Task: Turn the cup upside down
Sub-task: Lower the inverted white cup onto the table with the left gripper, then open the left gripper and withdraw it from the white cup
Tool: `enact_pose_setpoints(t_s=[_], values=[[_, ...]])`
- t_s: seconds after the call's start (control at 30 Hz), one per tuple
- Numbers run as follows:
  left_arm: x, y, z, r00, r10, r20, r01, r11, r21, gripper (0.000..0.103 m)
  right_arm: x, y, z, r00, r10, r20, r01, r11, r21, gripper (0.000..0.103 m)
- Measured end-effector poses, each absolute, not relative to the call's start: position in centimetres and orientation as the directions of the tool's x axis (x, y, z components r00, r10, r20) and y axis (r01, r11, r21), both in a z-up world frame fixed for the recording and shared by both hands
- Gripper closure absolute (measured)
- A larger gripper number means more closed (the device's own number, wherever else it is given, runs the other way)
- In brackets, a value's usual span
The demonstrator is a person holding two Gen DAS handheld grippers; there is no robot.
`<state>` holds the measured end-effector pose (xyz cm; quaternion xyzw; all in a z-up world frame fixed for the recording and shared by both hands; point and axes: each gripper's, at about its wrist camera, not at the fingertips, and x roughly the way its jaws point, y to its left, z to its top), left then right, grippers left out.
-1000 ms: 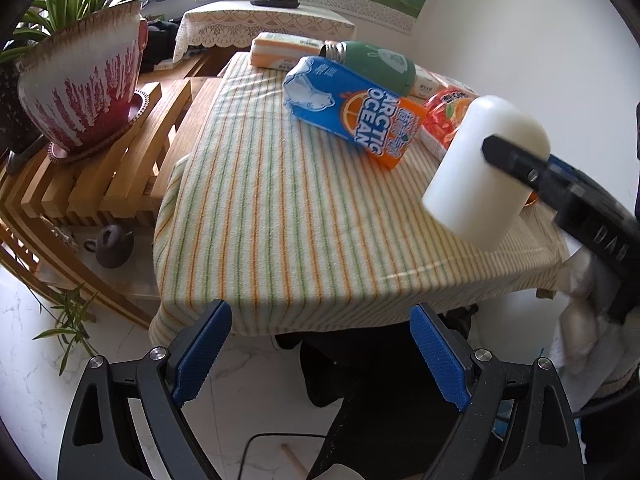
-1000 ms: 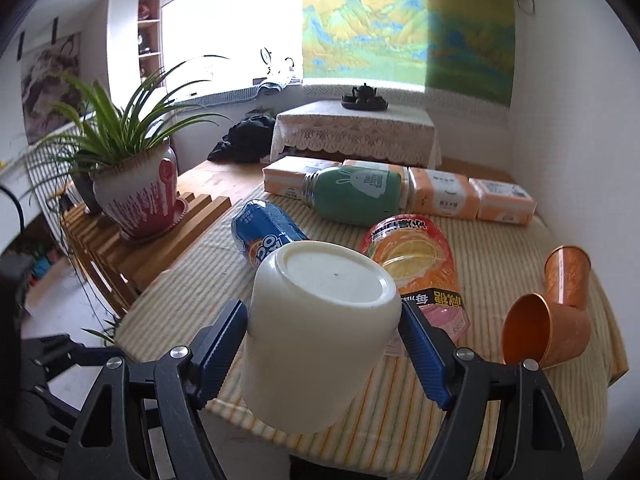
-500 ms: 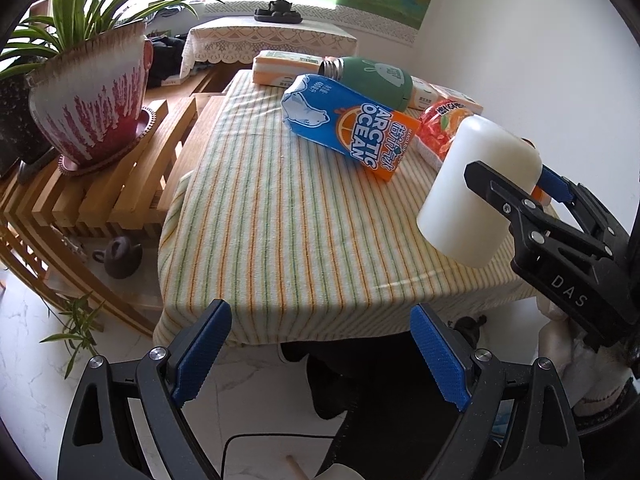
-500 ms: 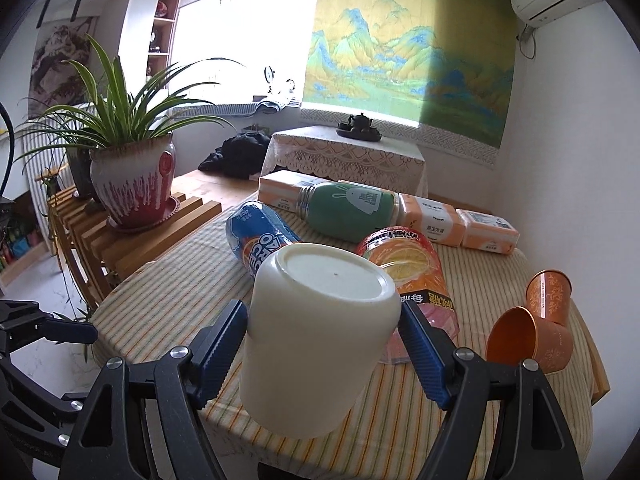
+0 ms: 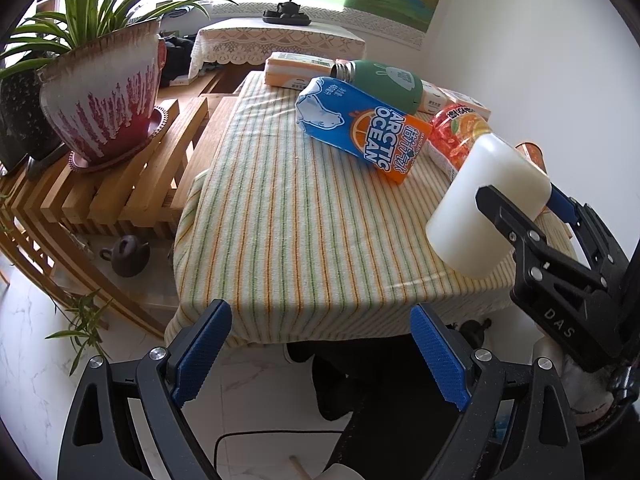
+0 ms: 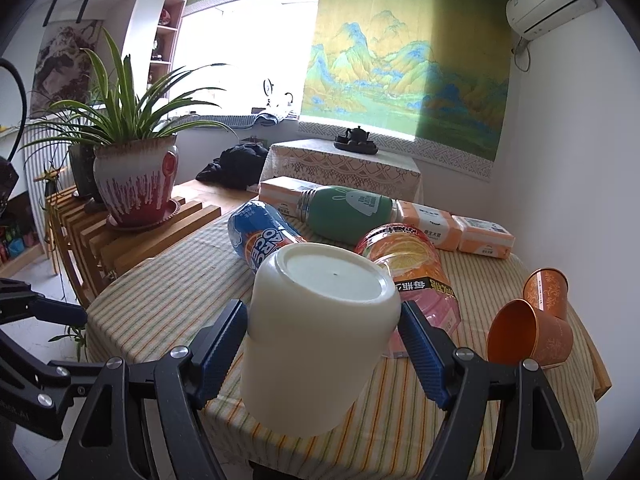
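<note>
We find the right tongs [image 6: 320, 336] clamped on the white cup [image 6: 320, 332], base uppermost, now carried lower over the worktop [image 5: 304, 216] at its 4 o'clock edge. Left tongs [image 5: 320, 344] hang open and empty; we judge only set-down remains.

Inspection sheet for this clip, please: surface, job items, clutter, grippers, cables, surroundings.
Surface: striped tablecloth covers the table, draping over its near edge.
Job's things: white cup held above the table, base up and slightly tilted.
Clutter: Arctic Ocean carton, green bottle, orange jar, all lying down; tissue packs; two copper cups, one tipped over.
Grippers: right gripper jaws clamp the cup's sides; left gripper jaws apart, holding nothing, short of the table.
Cables: black cable on the floor.
Surroundings: potted plant on a slatted wooden stand; landscape hanging; air conditioner.
</note>
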<state>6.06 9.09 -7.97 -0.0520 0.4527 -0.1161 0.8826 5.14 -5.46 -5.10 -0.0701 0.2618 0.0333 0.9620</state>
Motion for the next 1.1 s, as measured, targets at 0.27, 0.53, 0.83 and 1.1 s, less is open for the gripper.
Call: enact_pose_setpoints(t_s=[0.27, 0.53, 0.83, 1.1], values=[[5.9, 8.9, -7.7, 0.568, -0.256, -0.782, 0.163, 0.967, -0.198, 0.01, 4.8, -4.9, -5.1, 0.86, 0.044, -0.509, -0.135, 0.981, -0.143, 0.027], [5.3, 8.5, -7.5, 0.575, -0.261, -0.776, 0.177, 0.965, -0.193, 0.01, 4.0, -5.2, -4.8, 0.863, 0.061, -0.502, -0.141, 0.982, -0.122, 0.021], [2.9, 6.9, -6.0, 0.639, -0.25, -0.727, 0.192, 0.968, -0.164, 0.01, -0.3, -8.5, -3.1, 0.873, 0.056, -0.485, -0.065, 0.998, -0.002, 0.017], [-0.8, 4.0, -3.5, 0.798, -0.16, -0.581, 0.156, 0.986, -0.057, 0.005, -3.9, -11.7, -1.9, 0.869, -0.015, -0.495, 0.053, 0.997, 0.063, 0.017]])
